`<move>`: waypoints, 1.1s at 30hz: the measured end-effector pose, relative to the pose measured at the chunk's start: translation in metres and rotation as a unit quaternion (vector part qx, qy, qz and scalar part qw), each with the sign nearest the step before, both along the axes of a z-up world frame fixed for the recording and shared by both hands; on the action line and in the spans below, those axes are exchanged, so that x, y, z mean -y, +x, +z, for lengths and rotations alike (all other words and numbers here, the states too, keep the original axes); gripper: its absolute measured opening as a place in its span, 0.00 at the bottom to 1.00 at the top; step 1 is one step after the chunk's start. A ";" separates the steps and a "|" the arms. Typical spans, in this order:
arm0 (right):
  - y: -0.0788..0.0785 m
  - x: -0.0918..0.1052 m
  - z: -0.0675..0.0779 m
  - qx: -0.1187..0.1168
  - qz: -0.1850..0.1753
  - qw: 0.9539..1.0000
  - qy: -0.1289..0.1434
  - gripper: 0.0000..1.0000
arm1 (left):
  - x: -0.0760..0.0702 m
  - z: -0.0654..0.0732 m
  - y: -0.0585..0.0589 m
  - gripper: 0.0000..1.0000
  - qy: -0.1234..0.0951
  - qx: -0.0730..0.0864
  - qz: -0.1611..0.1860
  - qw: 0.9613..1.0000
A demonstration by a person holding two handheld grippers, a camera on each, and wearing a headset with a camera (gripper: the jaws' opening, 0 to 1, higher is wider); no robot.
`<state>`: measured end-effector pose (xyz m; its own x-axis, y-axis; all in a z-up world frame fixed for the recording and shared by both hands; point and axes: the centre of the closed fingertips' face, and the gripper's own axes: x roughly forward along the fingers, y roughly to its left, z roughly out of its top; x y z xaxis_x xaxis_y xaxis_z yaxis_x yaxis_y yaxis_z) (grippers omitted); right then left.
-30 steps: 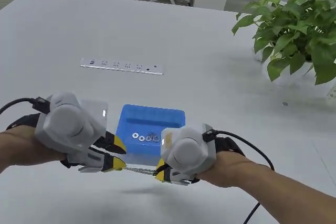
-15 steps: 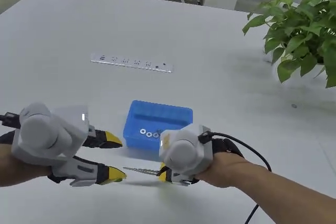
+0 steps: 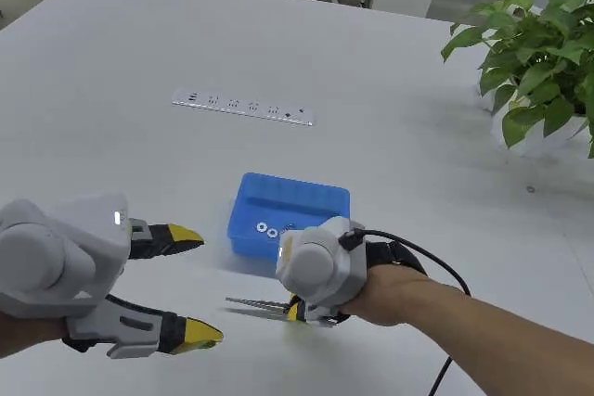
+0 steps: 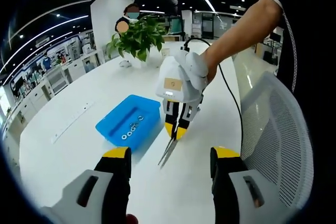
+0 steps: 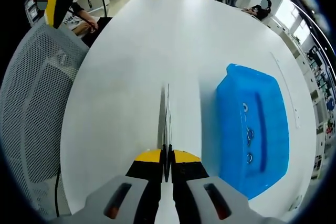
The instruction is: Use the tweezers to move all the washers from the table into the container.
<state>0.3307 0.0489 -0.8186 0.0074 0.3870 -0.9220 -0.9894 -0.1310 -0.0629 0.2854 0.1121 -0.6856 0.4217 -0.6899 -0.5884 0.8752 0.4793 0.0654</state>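
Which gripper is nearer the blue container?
Right. The right gripper, shut on the tweezers, sits just in front of the blue container; the left gripper is open, farther left.

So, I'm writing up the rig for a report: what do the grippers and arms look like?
The left gripper and right gripper each have a rounded pale grey housing and black jaws with yellow tips. A black cable leaves the right gripper along a bare, sleeveless forearm, past a black strap. A tan label sits on that gripper's housing.

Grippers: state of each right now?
Left gripper: open, holding nothing.
Right gripper: shut on the tweezers.
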 end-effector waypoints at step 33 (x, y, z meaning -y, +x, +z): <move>-0.003 -0.001 0.006 -0.017 -0.013 0.999 0.029 0.15 | -0.001 -0.003 0.009 0.73 -0.021 0.011 0.036 0.999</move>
